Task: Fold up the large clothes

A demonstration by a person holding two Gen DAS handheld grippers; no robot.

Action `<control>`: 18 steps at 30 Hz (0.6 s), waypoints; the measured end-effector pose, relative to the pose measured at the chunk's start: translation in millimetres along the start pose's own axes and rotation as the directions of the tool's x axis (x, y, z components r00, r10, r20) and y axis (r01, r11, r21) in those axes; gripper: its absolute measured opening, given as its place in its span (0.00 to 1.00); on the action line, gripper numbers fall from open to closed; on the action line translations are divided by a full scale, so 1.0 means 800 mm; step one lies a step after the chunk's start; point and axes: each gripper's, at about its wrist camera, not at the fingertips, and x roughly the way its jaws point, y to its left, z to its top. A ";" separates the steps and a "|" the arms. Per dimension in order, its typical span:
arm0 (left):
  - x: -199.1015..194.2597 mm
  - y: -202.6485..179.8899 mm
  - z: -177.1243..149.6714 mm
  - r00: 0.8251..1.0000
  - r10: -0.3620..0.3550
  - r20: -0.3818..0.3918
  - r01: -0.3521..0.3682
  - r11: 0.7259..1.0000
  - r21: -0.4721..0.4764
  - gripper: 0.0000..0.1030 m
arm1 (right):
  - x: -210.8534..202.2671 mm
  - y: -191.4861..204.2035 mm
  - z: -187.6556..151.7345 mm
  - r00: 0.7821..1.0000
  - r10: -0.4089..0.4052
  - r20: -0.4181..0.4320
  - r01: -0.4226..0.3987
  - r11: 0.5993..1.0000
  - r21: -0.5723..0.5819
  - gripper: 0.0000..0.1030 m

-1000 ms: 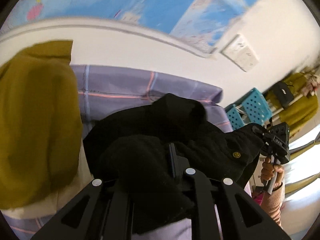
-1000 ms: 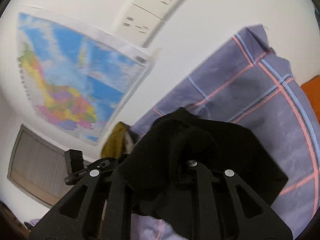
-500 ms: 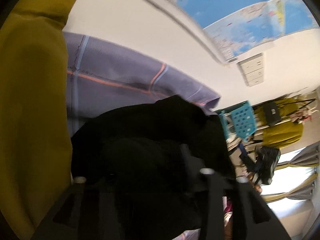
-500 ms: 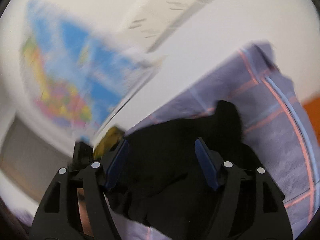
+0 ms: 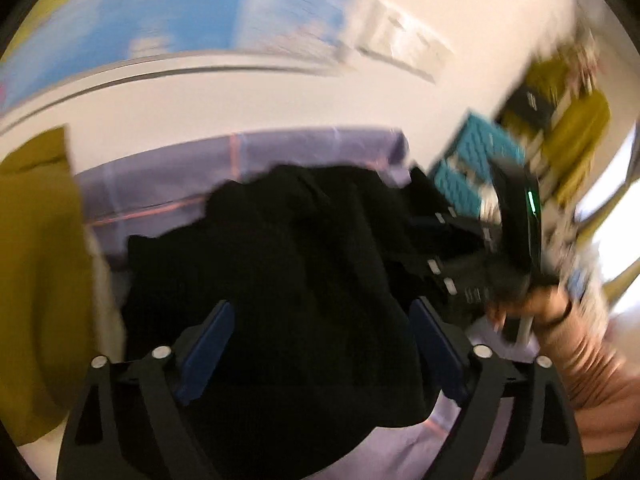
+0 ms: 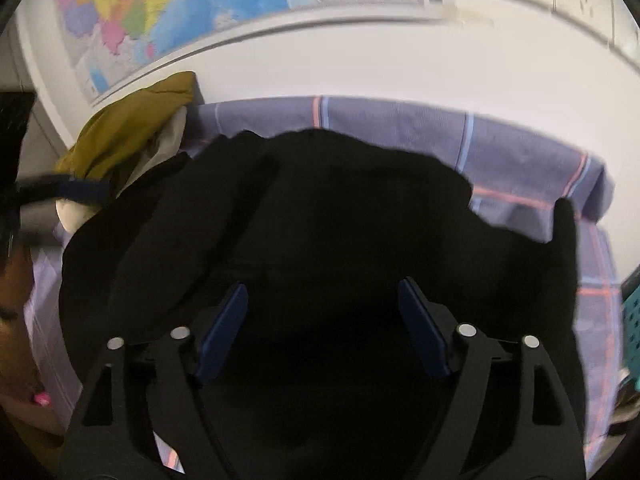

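Note:
A large black garment (image 5: 304, 248) lies bunched on the purple checked bed sheet (image 5: 168, 176). My left gripper (image 5: 322, 342) hovers over the garment's near edge. Its jaws are opening, the blue pads (image 5: 208, 344) stand wide apart, and black cloth lies below and between them without being pressed. In the right wrist view my right gripper (image 6: 322, 320) sits over the same garment (image 6: 340, 220). Its jaws are closing, with the pads (image 6: 420, 332) still apart and cloth lying between them. A hand (image 5: 536, 316) holds the right gripper's handle at the garment's right side.
A mustard garment (image 6: 132, 128) is heaped at the left end of the bed (image 6: 520, 140) against the white wall. Teal baskets (image 5: 476, 160) and a clothes rack stand beyond the bed's right end. A world map (image 6: 192, 4) and a socket panel hang on the wall.
Both grippers were shut on folds of the black garment a second ago. Both now have their pads spread and the cloth has dropped onto the bed. Both views have rolled and shifted.

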 end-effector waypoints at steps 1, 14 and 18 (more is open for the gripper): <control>0.011 -0.008 0.000 1.000 0.010 -0.015 -0.009 1.000 0.025 0.85 | 0.004 -0.005 0.000 1.000 -0.011 -0.002 0.011 1.000 0.011 0.37; 0.060 0.037 0.039 0.993 0.115 0.029 -0.111 0.988 -0.111 0.18 | 0.001 -0.027 0.032 0.996 0.027 0.084 -0.037 0.992 0.118 0.22; 0.072 0.042 0.014 0.984 0.177 -0.007 -0.177 0.981 -0.082 0.34 | -0.014 -0.037 0.015 0.995 0.055 0.089 -0.068 0.986 0.149 0.54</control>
